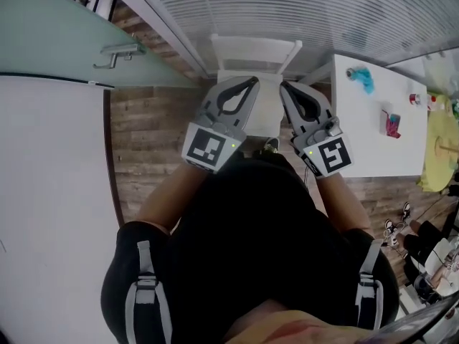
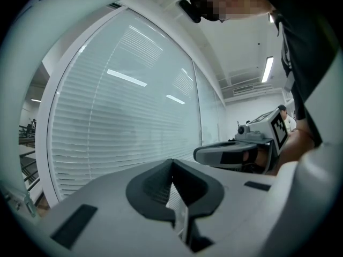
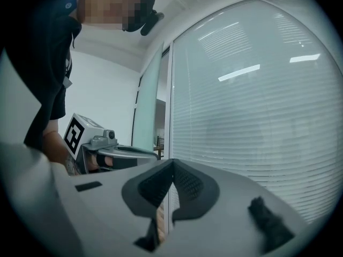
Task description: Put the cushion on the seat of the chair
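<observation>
While the person stands over the chair (image 1: 255, 53), both claws are held up side by side, pointing at the slatted blinds (image 1: 323, 13). The left claw (image 1: 253, 82) is fully closed, its dark pads pressed together with nothing between them; its own camera shows the tips (image 2: 171, 161) meeting against the blinds alone. The right claw (image 1: 283, 85) is just as tightly closed and just as empty (image 3: 172, 161). The two claws are near each other but apart.

Between and below them shows the white chair, its back toward the blinds. A pale patch shows on the seat (image 1: 267, 110), but I cannot tell whether it is the cushion or bare seat. Just beside the chair stands a white table (image 1: 373, 149), with a blue thing (image 1: 362, 77) near its far left corner and a pink thing (image 1: 392, 124) toward its right edge.
</observation>
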The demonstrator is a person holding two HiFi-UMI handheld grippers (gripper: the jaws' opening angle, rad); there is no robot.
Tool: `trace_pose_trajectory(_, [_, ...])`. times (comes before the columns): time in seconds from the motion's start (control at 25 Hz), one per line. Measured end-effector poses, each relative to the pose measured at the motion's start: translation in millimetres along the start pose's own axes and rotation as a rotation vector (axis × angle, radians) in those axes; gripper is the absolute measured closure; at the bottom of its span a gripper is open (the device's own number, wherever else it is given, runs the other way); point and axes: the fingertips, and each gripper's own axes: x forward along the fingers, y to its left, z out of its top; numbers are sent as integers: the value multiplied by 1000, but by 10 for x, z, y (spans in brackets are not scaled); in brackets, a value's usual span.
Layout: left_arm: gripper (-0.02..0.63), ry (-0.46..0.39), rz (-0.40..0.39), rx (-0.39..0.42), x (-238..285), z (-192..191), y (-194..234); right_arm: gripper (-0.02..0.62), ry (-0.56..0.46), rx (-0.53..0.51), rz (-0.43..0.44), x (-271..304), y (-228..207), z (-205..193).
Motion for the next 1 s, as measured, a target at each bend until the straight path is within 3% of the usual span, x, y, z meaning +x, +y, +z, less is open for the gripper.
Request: trace_pose_trajectory(1.0, [595,7,-15,2,36,-56,-58,580,22,9,-6,1,-42,-98])
